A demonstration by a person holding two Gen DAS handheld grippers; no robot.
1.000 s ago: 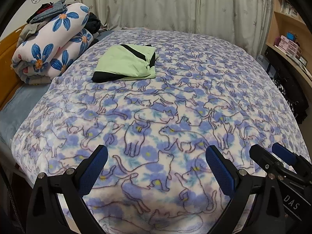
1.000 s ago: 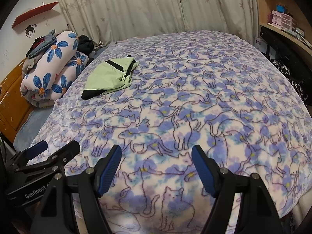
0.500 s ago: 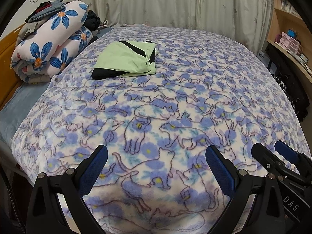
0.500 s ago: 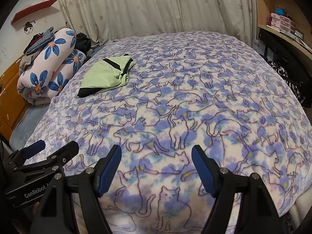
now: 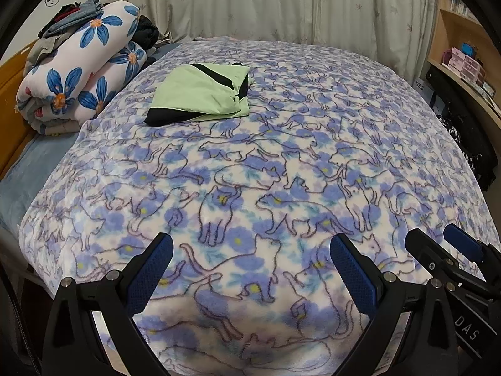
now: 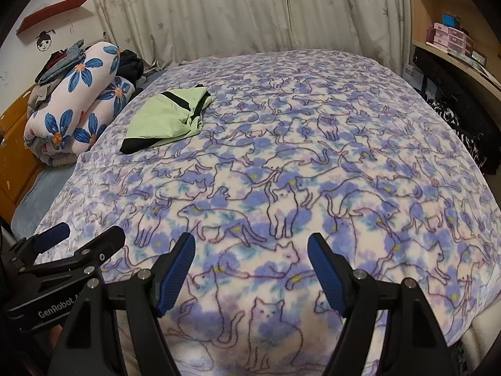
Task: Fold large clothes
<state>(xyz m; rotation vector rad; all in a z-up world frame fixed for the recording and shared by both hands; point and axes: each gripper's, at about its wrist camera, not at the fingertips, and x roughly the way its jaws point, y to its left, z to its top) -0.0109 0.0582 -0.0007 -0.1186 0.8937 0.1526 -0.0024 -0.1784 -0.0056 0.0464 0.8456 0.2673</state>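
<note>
The cat-print blanket point(image 5: 281, 163) is covering the bed, sitting slightly lower in view than a second ago. The folded green garment point(image 5: 203, 94) is lying at far left, unmoved, beside the rolled floral quilt point(image 5: 78, 75). The left claw point(image 5: 250, 269) and right claw point(image 6: 250, 269) are hovering near, both released, empty.

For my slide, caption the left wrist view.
Open left gripper over the cat blanket; folded green garment beyond.
</note>
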